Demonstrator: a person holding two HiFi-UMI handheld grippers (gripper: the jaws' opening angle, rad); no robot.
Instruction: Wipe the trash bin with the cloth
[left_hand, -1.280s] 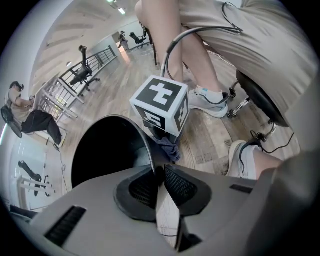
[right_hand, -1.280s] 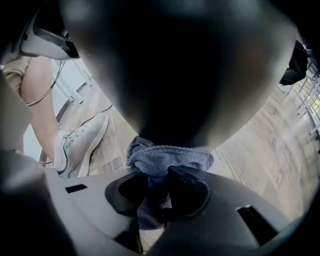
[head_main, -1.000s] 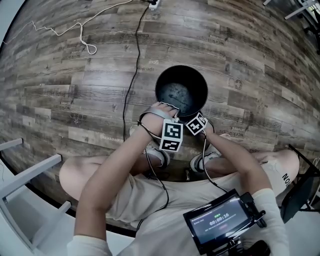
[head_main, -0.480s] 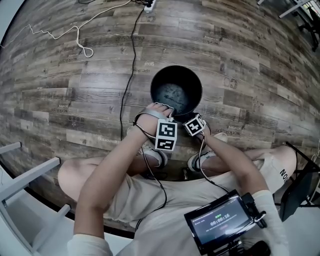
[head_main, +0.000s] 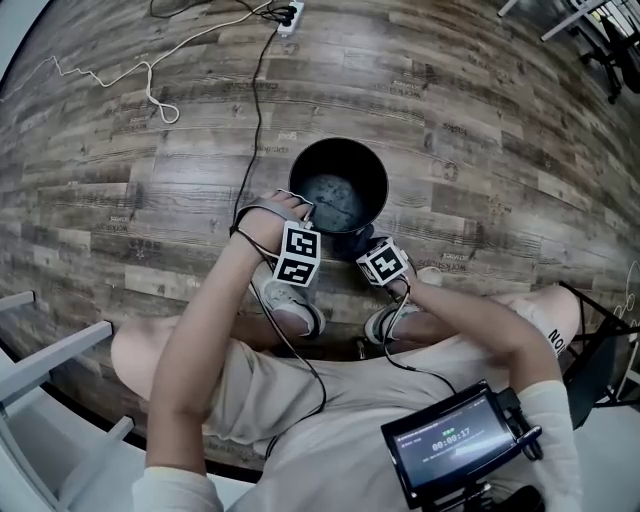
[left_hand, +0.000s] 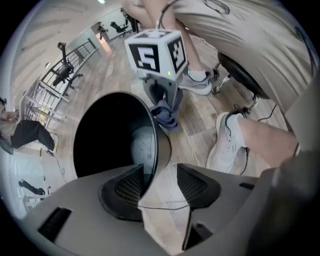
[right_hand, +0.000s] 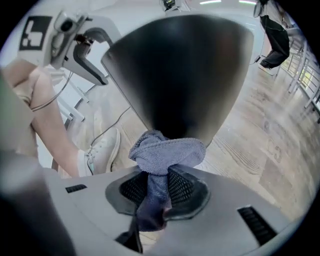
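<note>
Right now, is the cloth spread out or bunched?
Bunched: the cloth is a crumpled wad pinched in the right claw, in front of the trash bin.

Wood floor (head_main: 500, 150): black cable (head_main: 256, 110) leads up to a power strip (head_main: 288, 15), white cord (head_main: 140, 75) looped beside it.

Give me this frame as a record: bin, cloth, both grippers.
bin: black, upright on wood floor
cloth: blue, bunched, by the bin's outer wall; contact unclear
left gripper: jaws just opened; bin rim between them, not clamped
right gripper: shut on cloth
</note>
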